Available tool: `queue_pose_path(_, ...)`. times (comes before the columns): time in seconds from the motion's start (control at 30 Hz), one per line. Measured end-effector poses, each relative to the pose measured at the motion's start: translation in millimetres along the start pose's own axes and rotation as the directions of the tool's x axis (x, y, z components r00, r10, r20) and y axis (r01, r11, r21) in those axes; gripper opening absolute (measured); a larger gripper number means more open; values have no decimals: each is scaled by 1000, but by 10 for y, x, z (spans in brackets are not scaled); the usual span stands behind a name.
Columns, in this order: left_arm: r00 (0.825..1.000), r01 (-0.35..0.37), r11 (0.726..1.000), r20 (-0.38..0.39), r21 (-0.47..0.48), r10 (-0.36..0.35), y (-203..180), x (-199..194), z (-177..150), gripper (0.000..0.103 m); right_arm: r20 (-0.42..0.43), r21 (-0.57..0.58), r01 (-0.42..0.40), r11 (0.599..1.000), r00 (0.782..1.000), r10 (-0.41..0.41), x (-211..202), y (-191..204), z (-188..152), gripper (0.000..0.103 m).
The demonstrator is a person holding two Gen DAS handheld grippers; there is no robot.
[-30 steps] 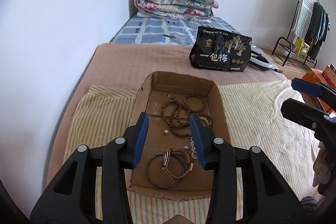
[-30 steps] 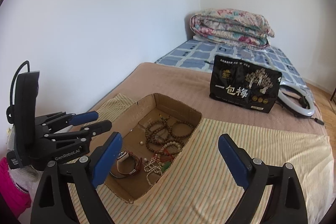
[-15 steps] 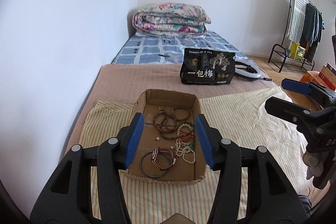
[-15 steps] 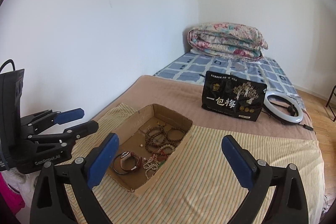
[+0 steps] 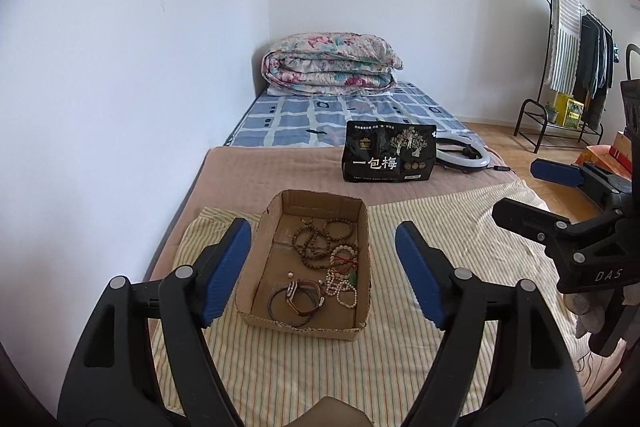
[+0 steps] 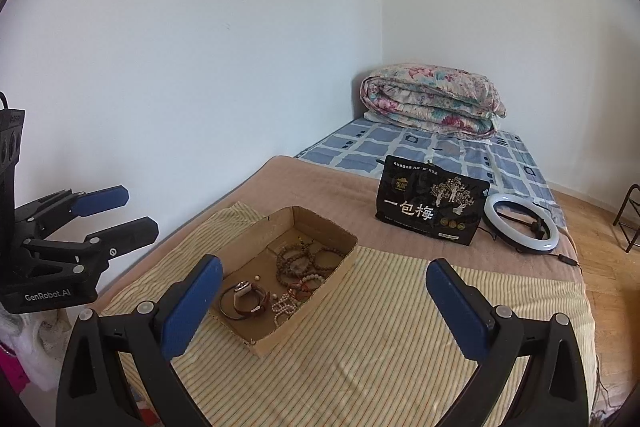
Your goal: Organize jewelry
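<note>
A: What do the claws look like, nearest the cameras?

B: The left gripper (image 5: 322, 261) has its jaws apart with nothing between the blue pads; they have just been opening wider. The right gripper (image 6: 324, 301) is spread wide too, its jaws having just been opening, and it holds nothing.

A: And the jewelry?

B: All of it lies in the cardboard box (image 5: 256, 269), which sits on the striped cloth (image 6: 384, 339) just past the left claw's tips. At the near end lie a dark bangle (image 5: 280, 303) and a brown-strapped watch (image 5: 306, 295), touching. Beside them are pale bead bracelets (image 5: 340, 277), and farther in, the brown bead bracelets (image 5: 320, 241), tangled together.

A: Beyond the box?

B: The brown blanket (image 6: 316, 187), with a black printed bag (image 6: 430, 211) standing on it and a ring light (image 6: 520, 227) just beside. Farthest off, a folded floral quilt (image 5: 330, 65) rests on the blue checked sheet (image 5: 360, 115) against the wall.
</note>
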State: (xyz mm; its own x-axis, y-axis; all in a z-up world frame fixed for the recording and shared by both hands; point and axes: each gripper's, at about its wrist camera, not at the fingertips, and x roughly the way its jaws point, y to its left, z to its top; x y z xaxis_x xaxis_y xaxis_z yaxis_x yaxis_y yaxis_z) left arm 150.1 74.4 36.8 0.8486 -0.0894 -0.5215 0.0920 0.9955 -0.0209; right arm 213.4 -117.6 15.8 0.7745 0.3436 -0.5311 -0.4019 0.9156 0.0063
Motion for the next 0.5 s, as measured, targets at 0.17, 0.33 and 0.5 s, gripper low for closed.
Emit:
queue_pose_path(0.17,1000,-13,1000,19,3,13,-36,-167,23,82,15,14,1,1000,1000,-2,-118,-14,20,103)
queue_pose_path(0.33,999,-22,1000,43,9,22,-52,-292,40,95,22,22,14,1000,1000,-14,-193,-30,11,103)
queue_pose_path(0.5,997,-41,999,65,28,39,-84,-406,56,102,22,34,20,999,1000,-21,-208,-46,-4,103)
